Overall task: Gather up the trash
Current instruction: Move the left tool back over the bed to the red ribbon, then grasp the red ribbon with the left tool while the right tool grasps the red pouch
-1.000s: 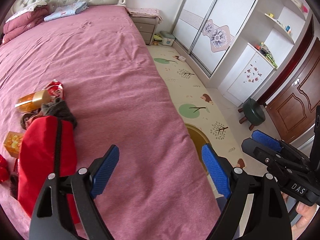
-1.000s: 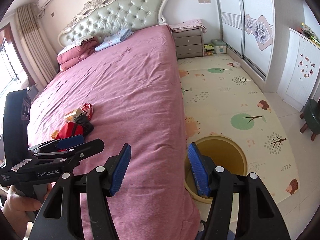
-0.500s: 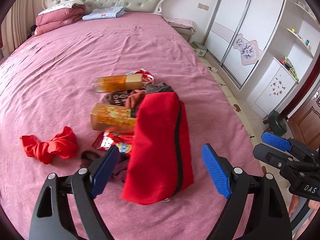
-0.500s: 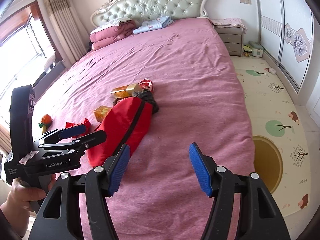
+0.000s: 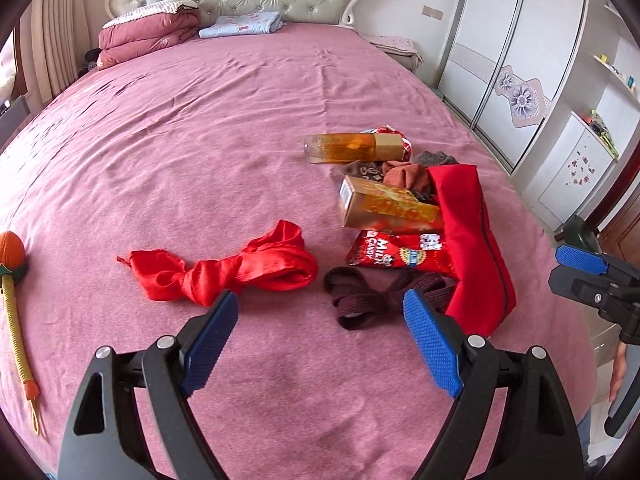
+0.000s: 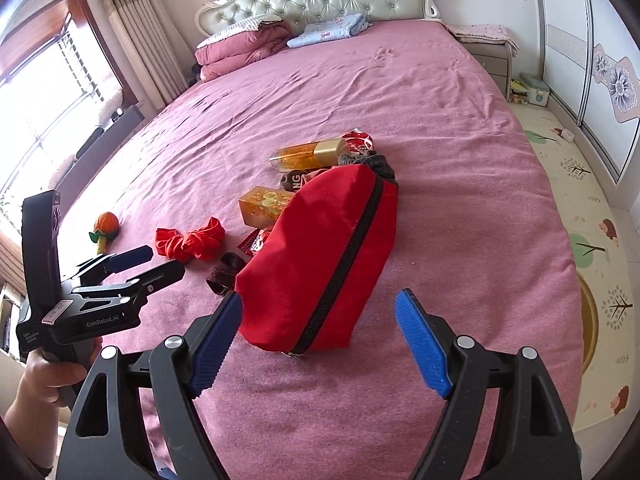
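Note:
A pile of items lies on the pink bed (image 5: pixel 200 128). It holds a red candy wrapper (image 5: pixel 396 254), an orange box (image 5: pixel 386 204), an amber bottle (image 5: pixel 352 148), a crumpled red wrapper (image 6: pixel 360 140), a red zip pouch (image 6: pixel 328 256), a red cloth (image 5: pixel 228 270), a dark strap (image 5: pixel 376 292) and brown socks (image 5: pixel 400 172). My left gripper (image 5: pixel 320 344) is open and empty, just short of the strap and red cloth. My right gripper (image 6: pixel 320 344) is open and empty, just short of the pouch's near end.
A carrot-shaped toy (image 5: pixel 12 276) lies at the bed's left side. Folded quilts (image 5: pixel 148 36) sit by the headboard. A yellow bin (image 6: pixel 590 320) stands on the play mat right of the bed. Wardrobes (image 5: pixel 520 72) line the right wall.
Both grippers have swung left from the floor and bin toward the bed and moved closer to the pile. Both stayed open and empty.

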A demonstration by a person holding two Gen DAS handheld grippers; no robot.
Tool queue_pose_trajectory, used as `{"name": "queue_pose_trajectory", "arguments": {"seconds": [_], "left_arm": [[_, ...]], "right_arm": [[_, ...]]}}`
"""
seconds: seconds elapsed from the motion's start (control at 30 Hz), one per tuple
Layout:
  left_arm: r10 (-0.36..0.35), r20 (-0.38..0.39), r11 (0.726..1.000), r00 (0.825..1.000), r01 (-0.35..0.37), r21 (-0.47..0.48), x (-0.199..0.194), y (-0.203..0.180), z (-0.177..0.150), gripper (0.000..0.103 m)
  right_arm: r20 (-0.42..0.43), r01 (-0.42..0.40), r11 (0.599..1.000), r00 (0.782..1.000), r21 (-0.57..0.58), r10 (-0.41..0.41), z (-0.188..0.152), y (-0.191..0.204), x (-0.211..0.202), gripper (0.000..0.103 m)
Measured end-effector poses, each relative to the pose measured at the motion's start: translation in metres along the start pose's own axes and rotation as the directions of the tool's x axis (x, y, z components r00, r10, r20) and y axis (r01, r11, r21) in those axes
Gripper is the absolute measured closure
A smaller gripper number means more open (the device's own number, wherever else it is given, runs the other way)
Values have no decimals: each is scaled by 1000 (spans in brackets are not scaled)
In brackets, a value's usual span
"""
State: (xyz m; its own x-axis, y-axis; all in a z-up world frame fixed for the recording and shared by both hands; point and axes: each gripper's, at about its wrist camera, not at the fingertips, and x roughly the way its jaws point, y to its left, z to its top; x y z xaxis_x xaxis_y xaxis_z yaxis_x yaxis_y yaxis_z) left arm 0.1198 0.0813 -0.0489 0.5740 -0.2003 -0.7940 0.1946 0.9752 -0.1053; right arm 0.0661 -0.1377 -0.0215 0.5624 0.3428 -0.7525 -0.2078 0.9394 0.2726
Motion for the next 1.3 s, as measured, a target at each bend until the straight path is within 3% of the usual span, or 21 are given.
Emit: {"name": "queue_pose_trajectory", "arguments": {"seconds": [0.43,0.7,0.87,1.0,1.13,1.2,1.3], "left_arm": [[7,-24,994,1000,-4,105,18,45,2,19],[25,-83,952,996,2,305,37,47,5,17],[46,-111,930,993,-1,368,55,50,10,18],[43,-163,936,986,17,352,75,55,14,40],[73,-159,925,985,-7,380,82,48,11,41],[123,-139,921,983,-61,385,82,47,11,56],[118,-130,935,984,-66,348,78,48,12,59]], "right_arm": [[-27,37,999,999,19,-37,5,28,23,23],[-32,67,997,997,36,-66,4,28,23,23],[-37,72,997,997,35,-71,6,29,24,22],[-45,64,997,997,35,-63,8,29,25,22],[-44,66,997,997,40,-65,8,27,26,22],[-47,63,997,997,49,-61,9,24,27,22],[-49,66,996,997,65,-63,9,17,30,22]]}}
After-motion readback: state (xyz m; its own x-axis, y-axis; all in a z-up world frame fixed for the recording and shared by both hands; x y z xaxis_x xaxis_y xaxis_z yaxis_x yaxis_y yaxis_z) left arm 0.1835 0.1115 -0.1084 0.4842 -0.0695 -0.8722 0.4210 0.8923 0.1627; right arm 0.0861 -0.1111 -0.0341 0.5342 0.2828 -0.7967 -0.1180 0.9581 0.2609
